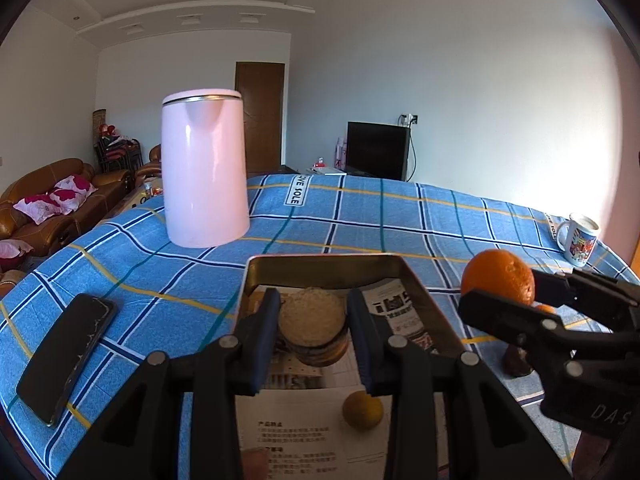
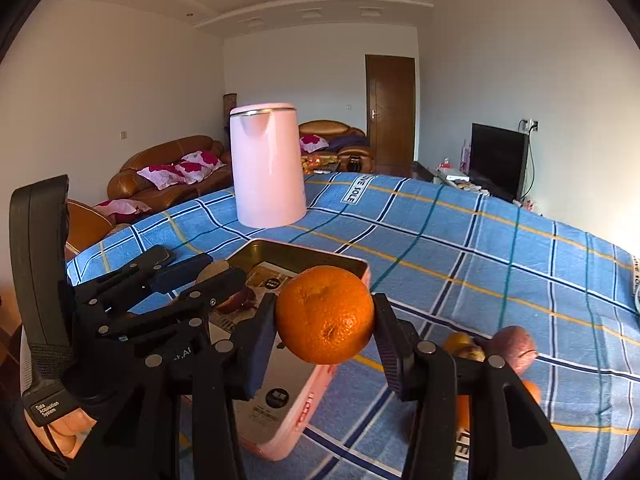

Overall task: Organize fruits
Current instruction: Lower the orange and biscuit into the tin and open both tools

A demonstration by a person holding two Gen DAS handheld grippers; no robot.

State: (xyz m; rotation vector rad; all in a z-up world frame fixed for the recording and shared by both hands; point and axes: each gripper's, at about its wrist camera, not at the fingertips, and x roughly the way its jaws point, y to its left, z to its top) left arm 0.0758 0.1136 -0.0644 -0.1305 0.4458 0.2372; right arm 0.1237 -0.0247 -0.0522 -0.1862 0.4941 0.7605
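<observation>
My left gripper (image 1: 312, 324) is shut on a brown, half-cut fruit (image 1: 313, 324) and holds it over the open tin box (image 1: 320, 266), which is lined with printed paper. A small yellow-green fruit (image 1: 363, 410) lies in the box near me. My right gripper (image 2: 325, 320) is shut on an orange (image 2: 325, 314), held in the air beside the box's (image 2: 304, 258) right rim. The orange (image 1: 498, 278) and right gripper (image 1: 516, 300) also show at the right of the left wrist view. Loose fruits lie on the cloth: a purple one (image 2: 516, 346), a yellow one (image 2: 460, 342).
A pink kettle (image 1: 204, 168) stands behind the box on the blue checked tablecloth (image 1: 360, 216). A black phone (image 1: 66, 356) lies at the left. A printed mug (image 1: 580, 240) stands at the far right edge. Sofas, a door and a TV are beyond the table.
</observation>
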